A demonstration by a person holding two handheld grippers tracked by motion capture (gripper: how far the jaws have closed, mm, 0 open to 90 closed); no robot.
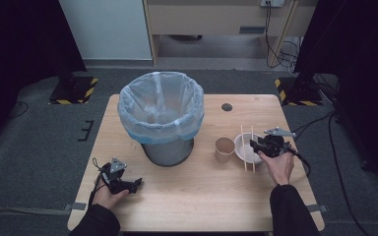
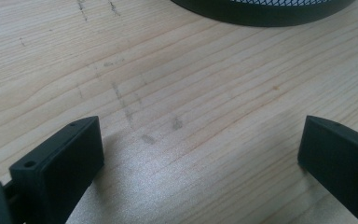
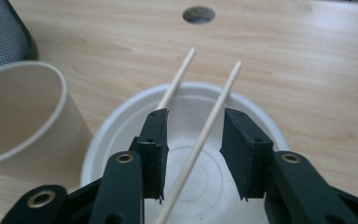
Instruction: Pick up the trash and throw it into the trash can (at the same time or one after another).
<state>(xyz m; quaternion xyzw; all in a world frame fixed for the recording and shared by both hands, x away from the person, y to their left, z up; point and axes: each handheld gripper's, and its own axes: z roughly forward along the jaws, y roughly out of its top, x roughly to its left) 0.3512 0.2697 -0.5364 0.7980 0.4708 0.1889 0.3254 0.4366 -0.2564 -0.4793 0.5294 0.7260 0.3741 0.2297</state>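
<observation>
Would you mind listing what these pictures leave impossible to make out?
- Bottom of the bin, high view: the cloudy liner hides any contents.
- Left chopstick's near half, right gripper view: hidden behind a jaw of the right gripper.
- Inside of the paper cup, high view: too small to judge.
- Bin above its base, left gripper view: cut off by the top edge.

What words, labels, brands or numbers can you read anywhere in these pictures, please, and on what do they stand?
None can be read.
The paper cup, the white bowl, the chopsticks and the bin liner are plain.
The yellow-and-black stripes on the floor stand base are a hazard pattern, not text.
The wall socket at the top is too small to show any marking.
</observation>
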